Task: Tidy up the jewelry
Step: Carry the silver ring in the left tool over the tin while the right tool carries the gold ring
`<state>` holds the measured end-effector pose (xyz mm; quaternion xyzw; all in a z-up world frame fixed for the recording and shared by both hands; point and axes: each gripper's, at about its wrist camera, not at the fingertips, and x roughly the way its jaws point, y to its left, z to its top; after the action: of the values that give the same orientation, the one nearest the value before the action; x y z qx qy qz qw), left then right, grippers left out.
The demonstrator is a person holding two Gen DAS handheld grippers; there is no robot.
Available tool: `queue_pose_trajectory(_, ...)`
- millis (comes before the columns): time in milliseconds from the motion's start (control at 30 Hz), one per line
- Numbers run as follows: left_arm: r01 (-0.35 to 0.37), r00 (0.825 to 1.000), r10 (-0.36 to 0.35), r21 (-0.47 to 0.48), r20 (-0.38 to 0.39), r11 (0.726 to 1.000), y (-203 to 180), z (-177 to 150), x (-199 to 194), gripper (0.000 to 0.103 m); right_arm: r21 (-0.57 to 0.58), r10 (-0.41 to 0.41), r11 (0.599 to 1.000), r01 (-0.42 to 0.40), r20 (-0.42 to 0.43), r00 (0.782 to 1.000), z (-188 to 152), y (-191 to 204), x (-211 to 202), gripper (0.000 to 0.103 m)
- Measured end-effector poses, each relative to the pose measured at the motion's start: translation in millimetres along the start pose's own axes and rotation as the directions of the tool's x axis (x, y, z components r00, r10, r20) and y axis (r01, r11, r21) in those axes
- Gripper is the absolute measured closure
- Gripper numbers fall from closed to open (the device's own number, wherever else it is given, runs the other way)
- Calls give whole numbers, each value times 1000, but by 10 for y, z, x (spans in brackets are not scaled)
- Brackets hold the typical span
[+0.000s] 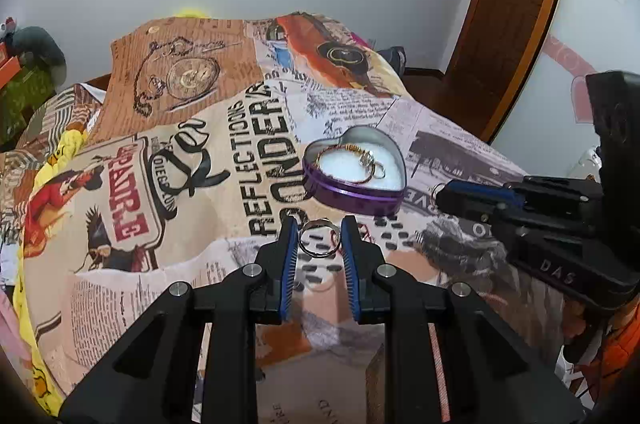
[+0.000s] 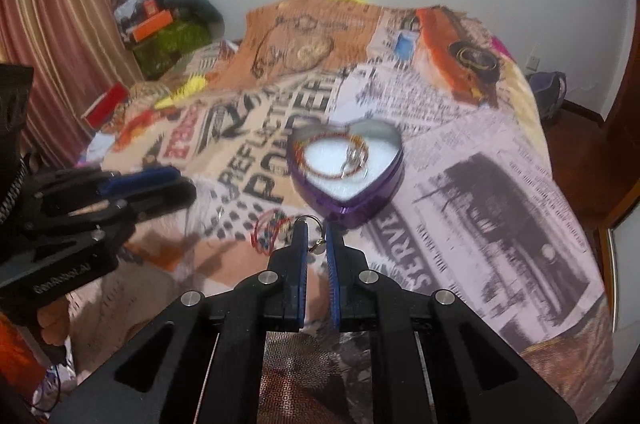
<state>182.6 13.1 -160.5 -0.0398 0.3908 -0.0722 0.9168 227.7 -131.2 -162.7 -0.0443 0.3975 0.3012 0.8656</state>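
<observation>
The left tongs (image 1: 319, 236) are pointed down at a slant over the bed (image 1: 460, 144). A silver ring (image 1: 319, 239) is clamped between their blue pads (image 1: 289, 256) and is held up above the printed blanket (image 1: 192, 184).

The right tongs (image 2: 317, 244) are also pointed down at a slant. They are almost shut. A thin ring with a small dangling charm (image 2: 316, 236) is seen at their tips, and it looks pinched there, but the picture is blurred.

A purple heart-shaped tin (image 1: 354, 170) is set on the blanket near the middle of the bed, just past both tongs. Its lid is off. A beaded bracelet (image 1: 344, 160) and a few small rings (image 1: 374, 166) are laid inside it on a white pad.

A red beaded bracelet (image 2: 268, 230) is left on the blanket, just to the left of the right tongs, on the near side of the tin.

In each view the other tongs are seen from the side, close by, and both are aimed toward the tin.
</observation>
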Motion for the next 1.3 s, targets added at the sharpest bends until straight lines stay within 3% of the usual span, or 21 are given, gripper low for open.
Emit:
queue_pose_trajectory(567, 5, 998, -6, 23, 57, 1000, -70, 347, 115, 82, 25, -28, 999, 26, 117, 993, 286, -128, -153, 95)
queue_pose_trajectory(1300, 39, 999, -38, 54, -18, 998, -105, 591, 786, 82, 8, -36, 999, 36, 25, 999, 444, -369, 395, 95)
